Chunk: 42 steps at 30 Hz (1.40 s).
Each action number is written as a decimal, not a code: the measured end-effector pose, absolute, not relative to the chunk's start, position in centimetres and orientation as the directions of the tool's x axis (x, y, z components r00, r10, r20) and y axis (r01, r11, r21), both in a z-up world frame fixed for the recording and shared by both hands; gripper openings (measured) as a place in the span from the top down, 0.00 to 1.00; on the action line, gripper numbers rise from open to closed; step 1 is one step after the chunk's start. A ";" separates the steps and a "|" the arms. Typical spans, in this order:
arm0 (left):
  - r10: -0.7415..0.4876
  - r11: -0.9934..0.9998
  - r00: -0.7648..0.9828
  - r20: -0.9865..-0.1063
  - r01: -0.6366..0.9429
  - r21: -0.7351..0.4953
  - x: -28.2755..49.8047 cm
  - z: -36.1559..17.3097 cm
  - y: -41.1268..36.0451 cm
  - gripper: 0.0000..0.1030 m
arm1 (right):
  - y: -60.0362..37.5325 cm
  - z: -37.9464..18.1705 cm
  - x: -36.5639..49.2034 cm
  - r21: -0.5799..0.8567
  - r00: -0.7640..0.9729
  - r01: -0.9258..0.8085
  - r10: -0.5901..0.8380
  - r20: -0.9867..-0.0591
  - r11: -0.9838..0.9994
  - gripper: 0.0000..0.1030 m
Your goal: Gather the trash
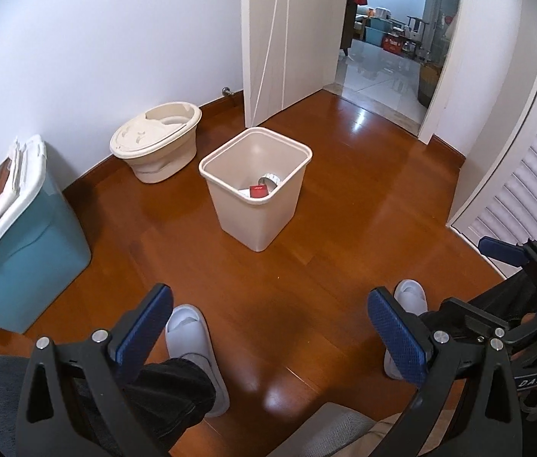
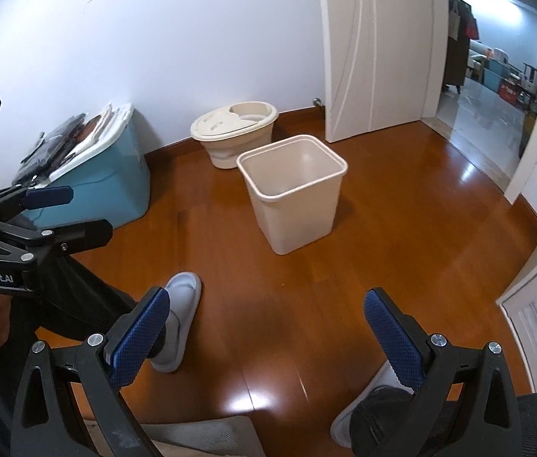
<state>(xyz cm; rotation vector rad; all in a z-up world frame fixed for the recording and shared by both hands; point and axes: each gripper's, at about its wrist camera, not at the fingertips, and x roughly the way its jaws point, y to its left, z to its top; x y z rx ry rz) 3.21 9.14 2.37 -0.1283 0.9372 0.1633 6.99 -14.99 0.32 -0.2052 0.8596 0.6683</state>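
A beige square trash bin (image 1: 257, 205) stands on the wooden floor ahead of both grippers; it also shows in the right wrist view (image 2: 295, 205). Inside it lie a red item (image 1: 258, 191) and a white roll-like item (image 1: 270, 180). My left gripper (image 1: 268, 327) is open and empty, low over the floor, well short of the bin. My right gripper (image 2: 264, 327) is open and empty, at about the same distance from the bin. Each gripper shows at the edge of the other's view.
A beige oval bucket (image 1: 157, 141) stands by the wall behind the bin. A teal storage box (image 1: 28, 251) with a white lid stands at the left. The person's slippered feet (image 1: 192, 342) are on the floor below. An open door (image 2: 375, 53) and louvred doors (image 1: 527, 190) are to the right.
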 end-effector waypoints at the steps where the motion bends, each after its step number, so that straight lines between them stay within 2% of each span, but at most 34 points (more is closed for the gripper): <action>1: 0.086 0.979 0.579 -0.811 -0.199 -0.039 3.2 2.3 9.3 0.00 | -14.7 0.2 7.1 0.094 0.460 -0.623 0.461 -0.758 0.777 0.00; 7: 0.058 0.975 0.581 -0.812 -0.207 -0.078 3.7 2.3 9.8 0.00 | -13.9 -0.7 7.7 0.094 0.441 -0.621 0.446 -0.779 0.778 0.00; 19: 0.088 0.980 0.573 -0.815 -0.198 -0.033 3.9 2.2 8.7 0.00 | -14.4 -0.5 8.0 0.116 0.435 -0.612 0.456 -0.776 0.782 0.00; 42: 0.083 0.980 0.564 -0.821 -0.195 -0.035 4.1 2.1 8.7 0.00 | -14.8 -0.4 8.0 0.127 0.440 -0.598 0.456 -0.774 0.791 0.00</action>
